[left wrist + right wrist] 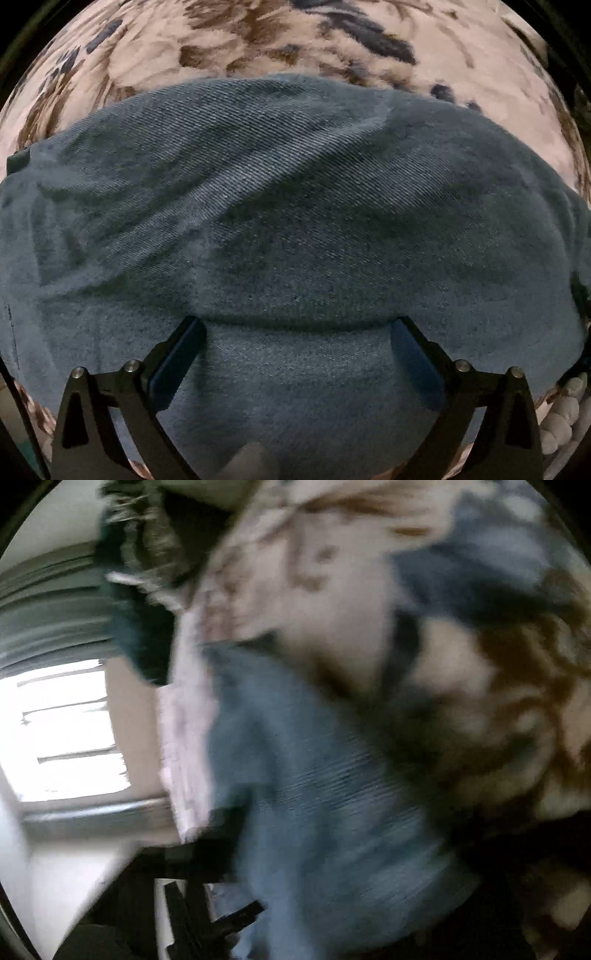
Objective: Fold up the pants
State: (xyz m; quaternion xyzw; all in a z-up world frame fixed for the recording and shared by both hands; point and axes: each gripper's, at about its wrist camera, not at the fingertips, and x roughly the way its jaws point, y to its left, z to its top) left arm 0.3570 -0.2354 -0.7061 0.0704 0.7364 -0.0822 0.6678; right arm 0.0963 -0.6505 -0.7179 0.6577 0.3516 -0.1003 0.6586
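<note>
The blue denim pants (295, 206) lie folded on a floral blanket (258, 48) and fill most of the left wrist view. My left gripper (295, 325) points straight down just over them, open wide, with a fold edge running between its fingertips (192, 328) and nothing clamped. The right wrist view is heavily blurred. There the denim pants (317, 812) hang close to the lens and cover the lower middle of the picture. The right gripper's fingers cannot be made out behind the cloth, so its grip is unclear.
The blanket (332, 602) has pink, brown and dark blue patches and spreads past the pants on all sides. A bright window (62, 731) and a pale wall show at the left of the right wrist view. Dark, blurred shapes (184, 915) sit at the bottom left.
</note>
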